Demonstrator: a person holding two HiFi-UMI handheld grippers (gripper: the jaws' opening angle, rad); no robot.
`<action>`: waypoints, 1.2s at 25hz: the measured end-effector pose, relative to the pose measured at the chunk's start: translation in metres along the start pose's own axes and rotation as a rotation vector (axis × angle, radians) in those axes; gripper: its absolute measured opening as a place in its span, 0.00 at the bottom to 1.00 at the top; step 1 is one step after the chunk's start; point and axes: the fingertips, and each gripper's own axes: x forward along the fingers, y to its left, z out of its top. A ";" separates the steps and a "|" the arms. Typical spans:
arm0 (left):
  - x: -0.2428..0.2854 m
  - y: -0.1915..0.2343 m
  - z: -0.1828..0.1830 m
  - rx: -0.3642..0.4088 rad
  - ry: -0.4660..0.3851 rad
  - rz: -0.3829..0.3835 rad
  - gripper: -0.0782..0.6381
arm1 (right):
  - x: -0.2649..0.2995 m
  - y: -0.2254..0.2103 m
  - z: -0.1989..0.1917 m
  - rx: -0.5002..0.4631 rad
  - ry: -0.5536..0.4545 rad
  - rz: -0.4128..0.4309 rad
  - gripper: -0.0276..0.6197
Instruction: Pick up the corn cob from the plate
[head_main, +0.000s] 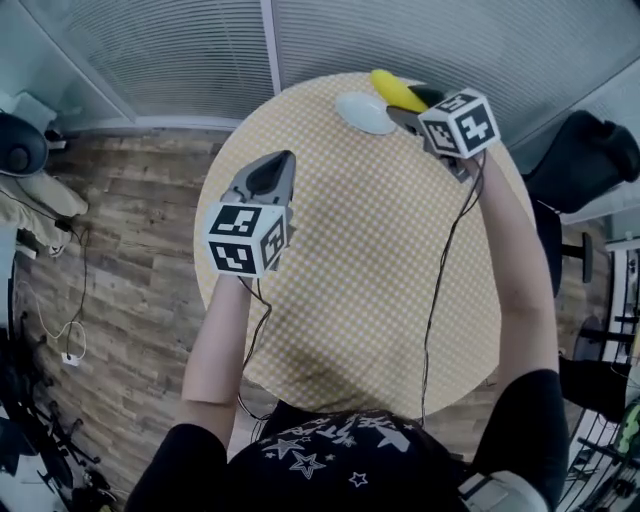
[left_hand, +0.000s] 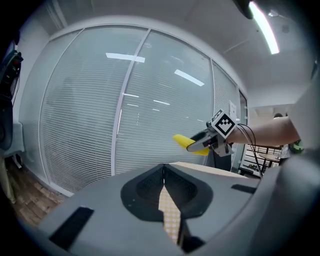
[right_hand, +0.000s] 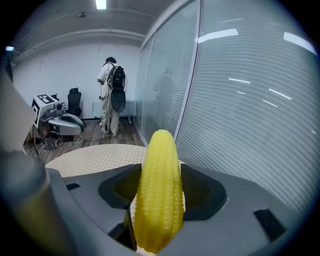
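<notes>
Two grippers are in play, and only one has work. Nearest me, the left gripper (head_main: 278, 165) hangs over the checked table (head_main: 380, 260) with its jaws pressed together on nothing; its own view shows only a sliver of cloth behind the seam.

At the far edge, the right gripper (right_hand: 159, 175) is clamped on the corn cob (right_hand: 160, 150). It pinches the thick lower half, and the tapered tip stands out past the jaws. The white plate (head_main: 360, 112) sits bare just beside it.

I judge the cob light and stiff, likely a moulded replica. Its bumpy kernel rows give the pads some bite, but the round, tapering body could swivel or squirt out if held near an end. The fat middle is the place to hold it.

The head view looks straight down, so it cannot tell me the cob's height. The left gripper view can: the cob sits in the air against the blinds, well above the tabletop. Only the right gripper view shows the room beyond, where a person (right_hand: 111, 95) stands by the glass wall.
</notes>
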 end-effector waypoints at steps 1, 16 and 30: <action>-0.008 -0.007 0.002 0.010 -0.002 -0.015 0.12 | -0.013 0.008 0.004 -0.001 -0.021 0.002 0.44; -0.101 -0.101 0.022 0.080 -0.077 -0.163 0.12 | -0.186 0.137 -0.008 0.173 -0.351 -0.004 0.44; -0.145 -0.176 -0.032 0.091 -0.006 -0.181 0.12 | -0.323 0.196 -0.106 0.472 -0.703 -0.051 0.44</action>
